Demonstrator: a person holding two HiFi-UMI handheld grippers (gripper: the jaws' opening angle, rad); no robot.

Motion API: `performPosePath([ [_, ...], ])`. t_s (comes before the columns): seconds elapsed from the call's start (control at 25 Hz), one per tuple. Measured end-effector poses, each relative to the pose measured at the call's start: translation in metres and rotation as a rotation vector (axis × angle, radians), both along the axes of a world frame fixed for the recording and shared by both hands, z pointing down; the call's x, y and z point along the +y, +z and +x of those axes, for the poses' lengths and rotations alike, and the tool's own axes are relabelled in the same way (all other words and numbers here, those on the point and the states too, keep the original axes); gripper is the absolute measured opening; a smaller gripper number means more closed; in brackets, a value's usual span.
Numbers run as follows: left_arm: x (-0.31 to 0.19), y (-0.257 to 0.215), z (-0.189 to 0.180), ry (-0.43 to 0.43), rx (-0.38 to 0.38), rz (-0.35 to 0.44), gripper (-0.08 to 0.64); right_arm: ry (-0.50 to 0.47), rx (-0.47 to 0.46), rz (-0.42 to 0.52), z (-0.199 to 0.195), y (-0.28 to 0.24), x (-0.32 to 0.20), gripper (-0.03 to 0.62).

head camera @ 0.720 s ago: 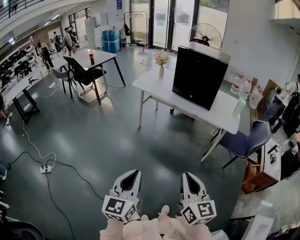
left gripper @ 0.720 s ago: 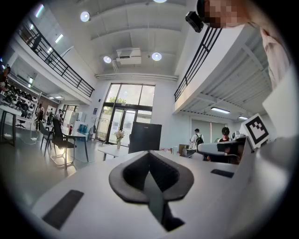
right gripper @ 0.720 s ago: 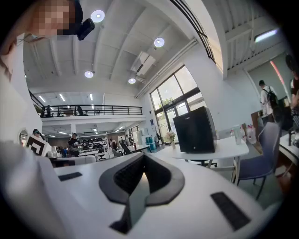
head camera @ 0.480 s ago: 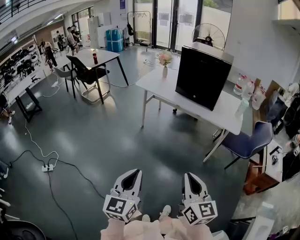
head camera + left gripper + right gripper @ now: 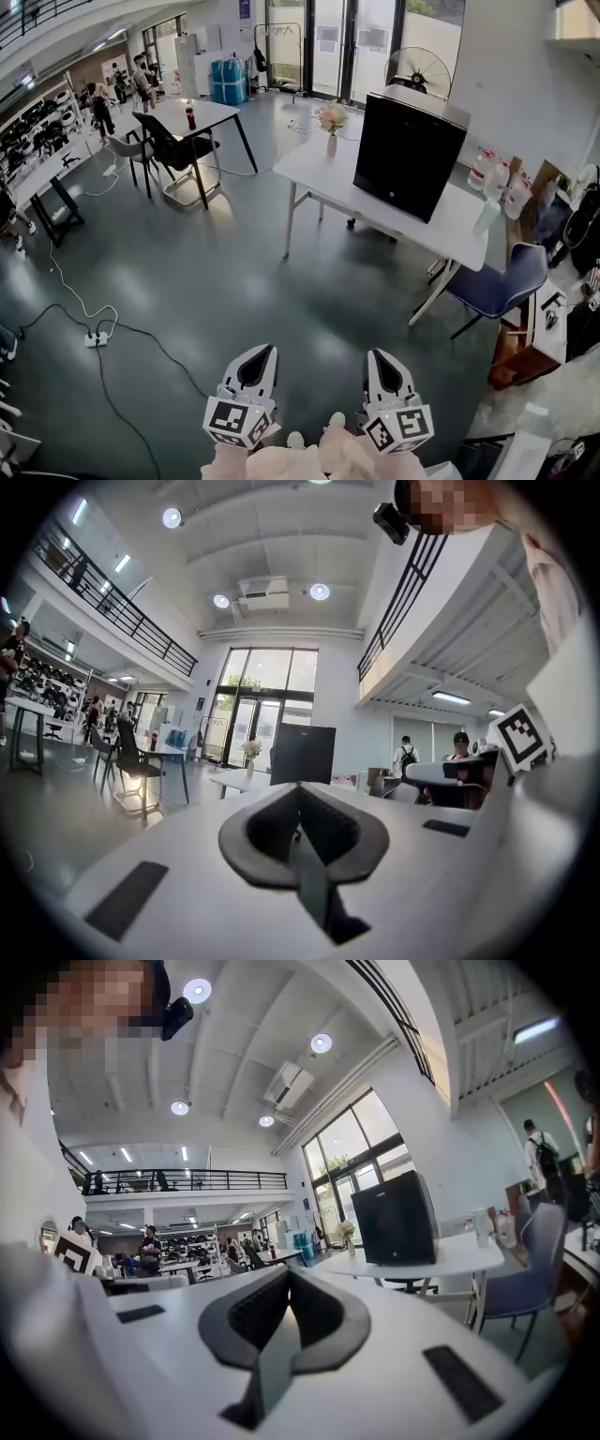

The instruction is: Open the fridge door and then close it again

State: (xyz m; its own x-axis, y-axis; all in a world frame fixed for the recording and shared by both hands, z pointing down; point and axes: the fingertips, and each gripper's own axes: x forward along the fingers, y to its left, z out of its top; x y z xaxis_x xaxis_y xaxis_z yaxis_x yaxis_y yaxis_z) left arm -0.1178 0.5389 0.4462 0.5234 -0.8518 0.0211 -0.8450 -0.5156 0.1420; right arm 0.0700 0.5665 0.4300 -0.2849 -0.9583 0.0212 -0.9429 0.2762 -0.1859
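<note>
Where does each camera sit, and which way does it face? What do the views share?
Head view: on the person's head, facing forward and steeply down at the floor and the black fridge on the white table; left tongs, right tongs and sleeves show at the bottom.
Left gripper view: on the left tongs, level, facing the fridge; its shut jaws fill the foreground.
Right gripper view: on the right tongs, level, fridge right of centre; shut jaws in front.
Shared: all show the fridge and table.

Closed, empty left gripper (image 5: 300, 808); fridge (image 5: 302, 754) beyond
</note>
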Motion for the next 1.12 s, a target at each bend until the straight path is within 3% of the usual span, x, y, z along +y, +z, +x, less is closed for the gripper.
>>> performPosePath([
  [0.24,-0.009,0.013,-0.014,-0.014,-0.017,-0.028,0.011,0.013,-0.022,-0.029,-0.004,0.014,-0.012,0.012],
  [0.56,-0.062,0.020,-0.021,-0.038,-0.010,-0.032,0.011,-0.013,-0.027,-0.029,-0.009,0.021,-0.070,0.012],
  [1.12,-0.195,-0.004,0.023,-0.057,-0.011,-0.034,0.012,-0.021,-0.017,-0.028,0.042,-0.004,-0.203,0.012],
])
